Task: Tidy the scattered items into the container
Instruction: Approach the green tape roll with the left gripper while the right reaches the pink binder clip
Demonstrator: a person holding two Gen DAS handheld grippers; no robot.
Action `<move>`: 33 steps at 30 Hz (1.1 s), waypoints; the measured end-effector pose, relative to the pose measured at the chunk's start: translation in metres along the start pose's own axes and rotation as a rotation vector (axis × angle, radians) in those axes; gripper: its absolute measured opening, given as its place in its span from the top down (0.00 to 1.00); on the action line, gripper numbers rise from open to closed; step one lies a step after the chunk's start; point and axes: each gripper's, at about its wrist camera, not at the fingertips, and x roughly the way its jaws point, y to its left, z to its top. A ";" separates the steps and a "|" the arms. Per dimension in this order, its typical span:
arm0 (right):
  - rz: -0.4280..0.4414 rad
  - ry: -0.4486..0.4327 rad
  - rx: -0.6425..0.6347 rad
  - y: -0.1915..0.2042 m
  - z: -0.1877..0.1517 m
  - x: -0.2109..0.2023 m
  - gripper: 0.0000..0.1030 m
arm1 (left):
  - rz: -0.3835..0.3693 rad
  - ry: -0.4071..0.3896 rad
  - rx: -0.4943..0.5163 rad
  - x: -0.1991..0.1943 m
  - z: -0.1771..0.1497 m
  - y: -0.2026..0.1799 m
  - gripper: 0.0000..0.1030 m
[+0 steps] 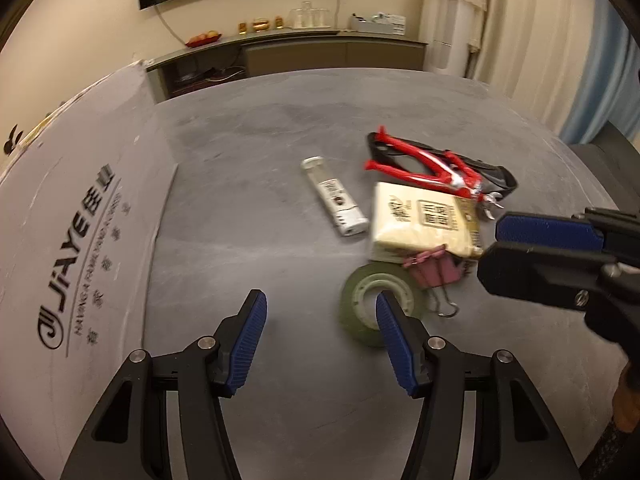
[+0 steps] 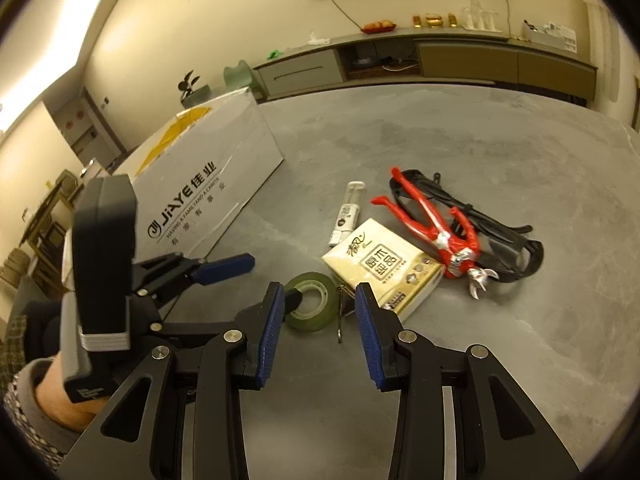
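Note:
A green tape roll (image 1: 360,300) (image 2: 316,312) lies on the grey table. My left gripper (image 1: 320,320) (image 2: 269,279) is open, one fingertip at the roll's hole and the other outside it. Beside the roll are a pink binder clip (image 1: 434,270), a cream tissue pack (image 1: 424,220) (image 2: 384,268), a white lighter (image 1: 336,196) (image 2: 347,212), a red toy figure (image 1: 432,168) (image 2: 436,228) and black glasses (image 1: 496,174) (image 2: 508,240). My right gripper (image 2: 320,312) (image 1: 490,248) is open, just short of the tape and tissue pack. The white cardboard box (image 1: 80,220) (image 2: 208,184) stands to the left.
A long sideboard (image 1: 320,52) (image 2: 440,60) with small ornaments runs along the far wall. Curtains (image 1: 520,40) hang at the right. Bare grey tabletop (image 2: 520,340) lies to the right of the items and between them and the box. A sleeve and hand (image 2: 36,392) hold the left gripper.

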 end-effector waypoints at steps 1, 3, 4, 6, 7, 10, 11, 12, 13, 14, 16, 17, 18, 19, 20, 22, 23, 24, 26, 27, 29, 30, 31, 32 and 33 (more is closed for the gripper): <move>-0.003 0.005 0.000 0.000 0.000 0.004 0.62 | -0.001 0.002 -0.011 -0.001 -0.001 0.003 0.43; -0.014 0.021 0.006 -0.001 -0.001 0.011 0.66 | -0.014 0.001 -0.025 -0.002 -0.002 0.007 0.42; -0.022 0.031 0.007 -0.002 -0.001 0.014 0.68 | -0.024 0.000 -0.026 -0.003 -0.002 0.007 0.43; -0.026 0.047 0.006 -0.004 -0.002 0.019 0.79 | -0.039 -0.002 -0.022 -0.003 -0.002 0.006 0.43; -0.025 0.050 0.002 -0.004 -0.002 0.021 0.83 | -0.034 0.002 -0.015 -0.001 -0.002 0.005 0.43; -0.029 0.048 -0.009 -0.003 -0.002 0.022 0.87 | 0.032 0.029 -0.002 0.006 -0.003 0.008 0.42; -0.029 0.049 -0.005 -0.005 -0.001 0.023 0.88 | 0.045 0.030 -0.007 0.005 -0.003 0.011 0.42; -0.035 0.051 0.002 -0.006 -0.001 0.022 0.88 | 0.045 0.033 -0.018 0.005 -0.003 0.013 0.42; -0.041 0.053 0.009 -0.008 0.000 0.021 0.88 | 0.041 0.032 -0.031 0.004 -0.003 0.016 0.42; -0.044 0.057 0.017 -0.010 0.000 0.020 0.87 | 0.035 0.023 -0.043 0.002 -0.004 0.019 0.42; -0.032 0.055 0.035 -0.013 -0.001 0.017 0.87 | 0.006 0.003 -0.062 -0.004 -0.002 0.023 0.42; -0.026 0.054 0.037 -0.013 -0.001 0.015 0.83 | -0.013 -0.007 -0.068 -0.008 -0.002 0.023 0.42; -0.015 0.052 0.037 -0.012 -0.001 0.014 0.83 | -0.024 -0.013 -0.069 -0.010 -0.002 0.023 0.42; 0.002 0.052 0.034 -0.011 -0.001 0.013 0.83 | -0.033 -0.016 -0.068 -0.011 -0.002 0.023 0.42; 0.015 0.057 0.025 -0.008 -0.002 0.013 0.83 | -0.043 -0.016 -0.063 -0.012 -0.003 0.021 0.42; 0.001 0.063 -0.006 -0.001 -0.004 0.016 0.78 | -0.061 0.000 -0.039 -0.009 -0.004 0.017 0.42; -0.016 0.065 -0.022 0.001 -0.005 0.018 0.78 | -0.065 0.008 -0.029 -0.006 -0.004 0.014 0.42; -0.033 0.067 -0.036 0.003 -0.006 0.020 0.78 | -0.070 0.014 -0.020 -0.004 -0.004 0.012 0.42; -0.052 0.071 -0.042 0.002 -0.007 0.025 0.76 | -0.088 0.014 -0.012 -0.003 -0.004 0.008 0.42; -0.054 0.074 -0.039 0.000 -0.007 0.026 0.75 | -0.097 0.013 -0.006 -0.002 -0.003 0.006 0.42; -0.055 0.077 -0.024 -0.005 -0.007 0.028 0.74 | -0.102 0.006 -0.002 -0.001 -0.003 0.003 0.42; -0.055 0.079 -0.017 -0.008 -0.007 0.029 0.74 | -0.109 0.006 -0.004 -0.001 -0.003 0.003 0.41; -0.054 0.081 -0.012 -0.010 -0.007 0.030 0.74 | -0.113 0.006 -0.007 -0.001 -0.002 0.004 0.41; -0.053 0.082 -0.005 -0.012 -0.007 0.032 0.74 | -0.116 0.006 -0.011 0.000 -0.002 0.004 0.41; -0.051 0.082 -0.001 -0.013 -0.007 0.033 0.74 | -0.117 0.005 -0.011 0.000 -0.002 0.005 0.41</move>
